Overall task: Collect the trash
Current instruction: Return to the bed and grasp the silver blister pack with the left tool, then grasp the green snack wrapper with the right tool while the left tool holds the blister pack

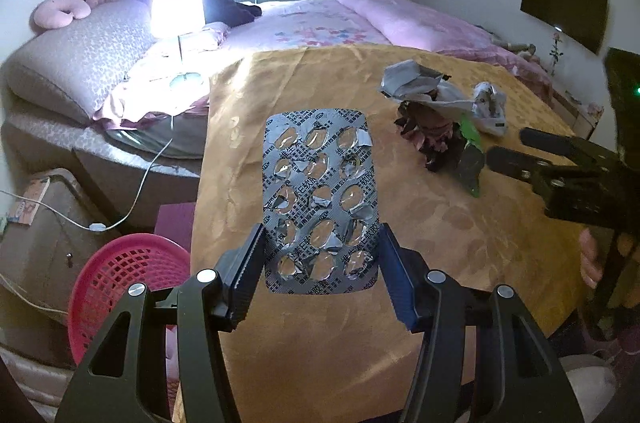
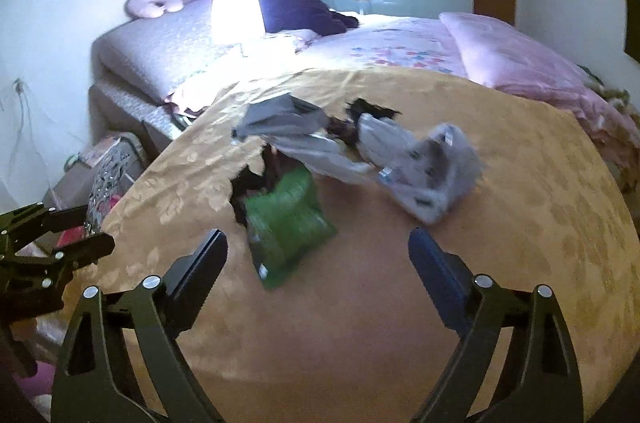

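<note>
L gripper pinches the empty blister pack by its long edges, long axis running fwd, lifted over the gold-clothed worktop; pink basket sits lower left. R gripper, spread and empty, faces the green wrapper just ahead.

The blister pack sits between the left gripper fingers, above the table. At two o'clock from it, the crumpled wrappers lie heaped on the table. The right gripper stands at three o'clock, just beside the heap. The basket sits off the table at eight o'clock, lower down. The bed lies behind the table at twelve; the lamp stands at eleven.
</note>
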The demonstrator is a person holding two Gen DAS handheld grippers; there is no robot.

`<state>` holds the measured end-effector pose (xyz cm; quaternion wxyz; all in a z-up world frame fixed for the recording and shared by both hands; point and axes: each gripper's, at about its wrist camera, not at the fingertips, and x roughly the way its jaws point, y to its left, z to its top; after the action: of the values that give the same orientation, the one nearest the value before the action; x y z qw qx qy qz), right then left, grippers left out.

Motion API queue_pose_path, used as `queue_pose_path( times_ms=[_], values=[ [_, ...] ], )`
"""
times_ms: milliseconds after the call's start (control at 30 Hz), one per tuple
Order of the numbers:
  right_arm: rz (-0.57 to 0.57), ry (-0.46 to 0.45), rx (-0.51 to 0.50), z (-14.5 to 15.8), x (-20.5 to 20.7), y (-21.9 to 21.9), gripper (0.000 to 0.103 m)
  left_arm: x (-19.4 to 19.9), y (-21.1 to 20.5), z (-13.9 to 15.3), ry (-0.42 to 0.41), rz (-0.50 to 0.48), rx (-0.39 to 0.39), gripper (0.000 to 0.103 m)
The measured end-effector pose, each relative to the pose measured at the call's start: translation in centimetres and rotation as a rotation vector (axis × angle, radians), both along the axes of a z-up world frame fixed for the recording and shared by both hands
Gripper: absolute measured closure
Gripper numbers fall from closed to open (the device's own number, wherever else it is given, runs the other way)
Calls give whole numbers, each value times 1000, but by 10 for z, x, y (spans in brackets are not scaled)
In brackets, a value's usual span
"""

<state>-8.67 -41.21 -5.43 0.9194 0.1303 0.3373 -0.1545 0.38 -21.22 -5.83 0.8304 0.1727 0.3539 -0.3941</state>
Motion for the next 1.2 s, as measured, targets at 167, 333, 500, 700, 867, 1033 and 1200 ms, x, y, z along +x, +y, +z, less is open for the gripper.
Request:
queue_pose_path(
  times_ms=[167,333,500,700,867,1033,1200],
  values=[
    [40,51,26,-9,23,-5,33,1,0,0,4,1,-4,50],
    [80,80,67,-18,39,-2,49,2,2,0,11,6,-5,50],
    [93,73,59,-18,40,5,57,2,5,1,9,12,-8,50],
    [90,54,59,-16,29,12,61,1,5,1,8,13,-9,50],
    [97,30,76,-14,16,22,62,0,5,0,4,9,-6,50],
    [105,5,92,-11,3,31,62,-1,4,1,3,8,-4,50],
    [119,-6,90,-6,2,39,62,-1,4,1,-2,12,-1,50]
  ],
)
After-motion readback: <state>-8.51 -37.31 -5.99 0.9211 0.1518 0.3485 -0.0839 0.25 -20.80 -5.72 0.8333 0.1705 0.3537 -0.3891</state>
